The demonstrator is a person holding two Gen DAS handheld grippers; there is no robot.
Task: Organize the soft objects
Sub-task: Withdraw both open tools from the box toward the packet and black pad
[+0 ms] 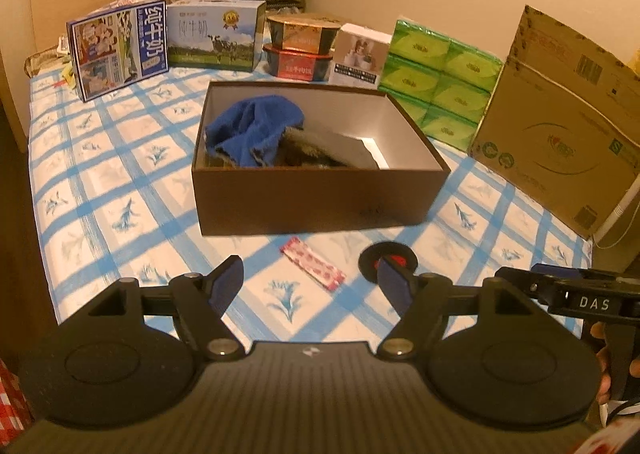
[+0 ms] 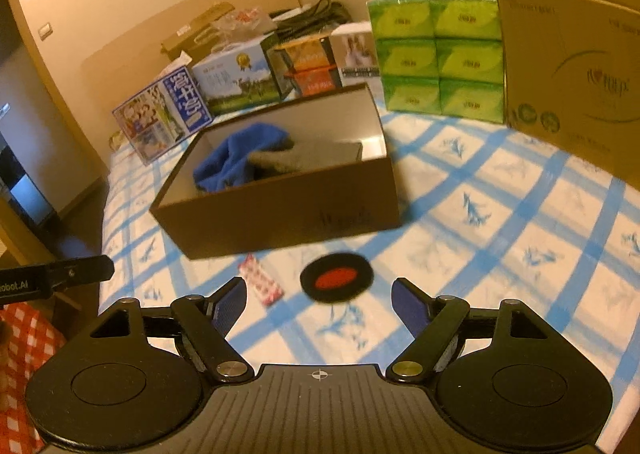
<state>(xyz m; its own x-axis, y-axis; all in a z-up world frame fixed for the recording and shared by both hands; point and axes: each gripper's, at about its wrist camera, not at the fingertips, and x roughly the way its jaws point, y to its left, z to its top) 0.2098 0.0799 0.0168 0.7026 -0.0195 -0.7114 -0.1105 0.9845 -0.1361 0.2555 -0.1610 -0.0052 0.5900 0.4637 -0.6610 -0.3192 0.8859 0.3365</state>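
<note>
Checked tablecloth (image 1: 100,158) bears brown box (image 1: 312,206) holding blue cloth (image 1: 252,126).

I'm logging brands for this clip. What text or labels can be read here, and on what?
"DAS": right tool's body, in the left wrist view.
"eobot.AI", start cut off: left tool's arm, in the right wrist view.
"纯牛奶": blue milk carton.
Too small or blurred: second milk carton, stacked bowls, green tissue packs, big cardboard box.
</note>
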